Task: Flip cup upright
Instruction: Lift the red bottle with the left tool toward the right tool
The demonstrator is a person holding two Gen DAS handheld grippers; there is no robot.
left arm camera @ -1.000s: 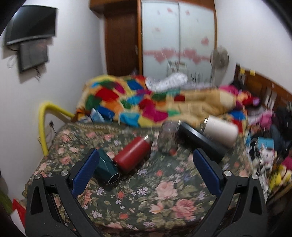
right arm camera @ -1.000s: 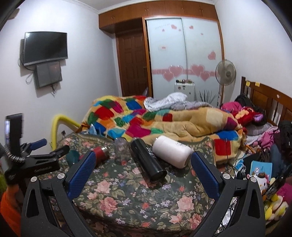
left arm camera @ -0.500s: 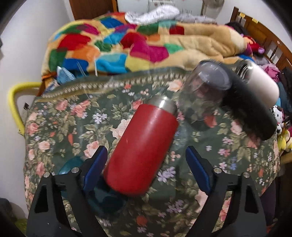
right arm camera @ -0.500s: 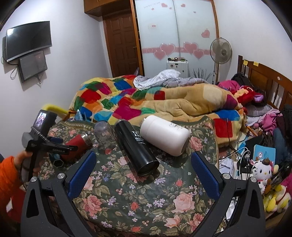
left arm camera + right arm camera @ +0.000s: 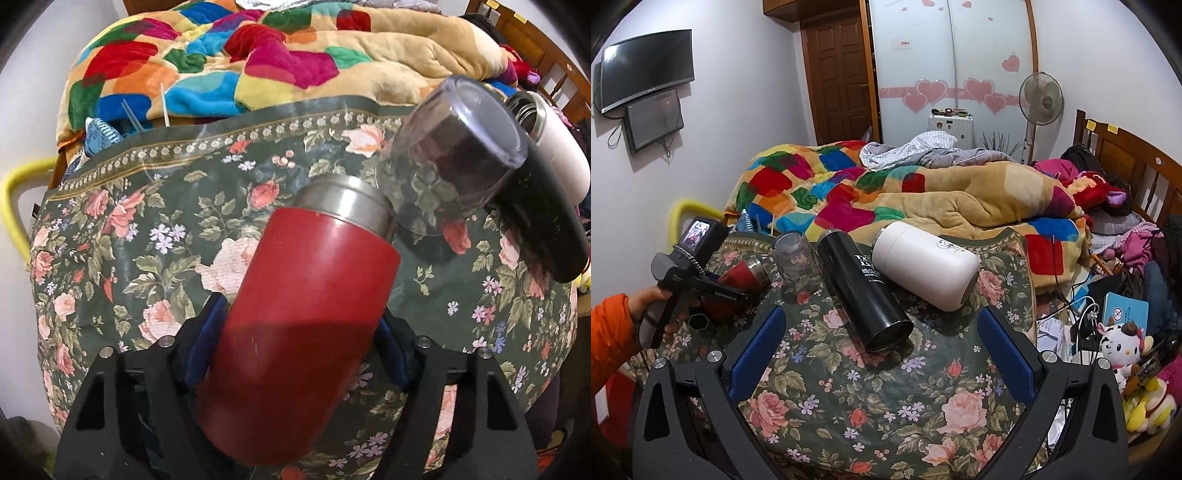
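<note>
A red cup (image 5: 303,317) with a steel rim lies on its side on the floral cloth (image 5: 140,229). My left gripper (image 5: 295,347) is shut on the red cup, its blue pads against both sides of the body. In the right wrist view the red cup (image 5: 742,275) shows at the left behind the left gripper tool (image 5: 687,273). My right gripper (image 5: 882,354) is open and empty above the cloth, near the black flask (image 5: 864,291).
A clear glass (image 5: 450,162) stands upside down by the red cup's rim. A black flask (image 5: 539,225) and a white flask (image 5: 927,273) lie on their sides. A dark green cup (image 5: 700,321) lies low left. A colourful blanket (image 5: 886,199) lies behind.
My left gripper moved forward and down over the red cup and closed on it. My right gripper moved a little nearer to the table and stayed open.
</note>
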